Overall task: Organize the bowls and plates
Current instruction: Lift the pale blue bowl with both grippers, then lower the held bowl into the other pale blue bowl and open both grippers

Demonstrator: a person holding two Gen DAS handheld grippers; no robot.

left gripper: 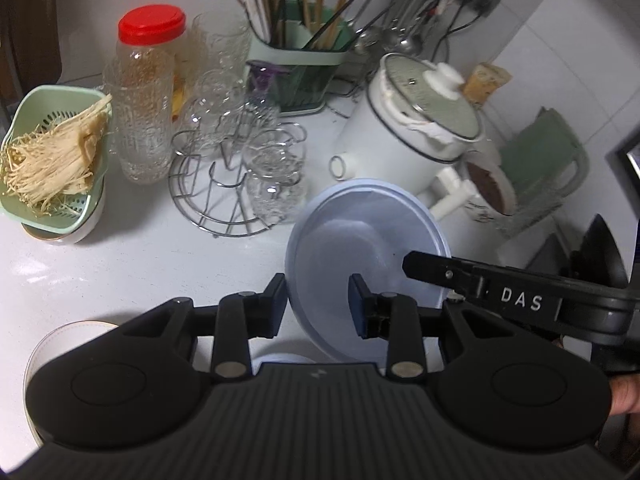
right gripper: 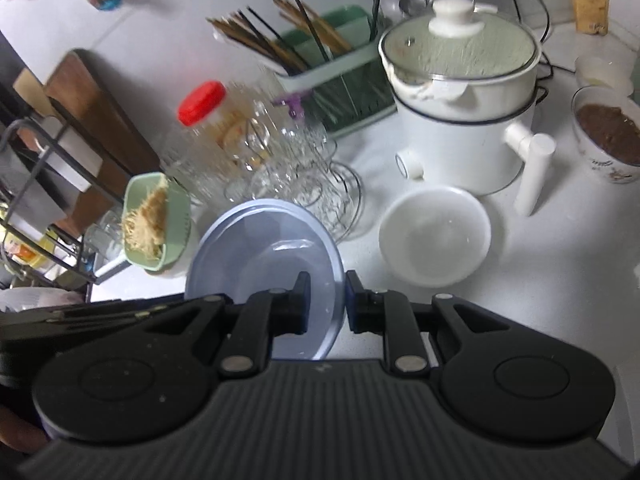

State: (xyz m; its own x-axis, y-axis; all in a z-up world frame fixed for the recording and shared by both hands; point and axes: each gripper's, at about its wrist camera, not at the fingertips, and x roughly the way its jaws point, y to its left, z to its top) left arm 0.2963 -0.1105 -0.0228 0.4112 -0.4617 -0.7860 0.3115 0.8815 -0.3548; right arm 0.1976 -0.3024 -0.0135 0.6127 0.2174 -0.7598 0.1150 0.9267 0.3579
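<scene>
The pale blue round plastic bowl [left gripper: 360, 248] hangs tilted at lower centre of both views — its rim pinched on one side by the left claw [left gripper: 318, 306], on the other by the right claw [right gripper: 327, 300] (both narrow). Right of it in the right view, a white round bowl [right gripper: 434, 236] sits on the white desk [right gripper: 560, 264].

- A home kitchen is shown, on a white counter [left gripper: 100, 264] set against white wall tiles.
- Chopsticks are kept in a green cutlery drainer [left gripper: 298, 68], beside hanging ladles [left gripper: 394, 36].
- A white electric cooking pot [right gripper: 460, 120] is plugged in.
- Enoki mushrooms are held in a green strainer [left gripper: 52, 160]; glasses [left gripper: 276, 176] are stored on a wire rack.
</scene>
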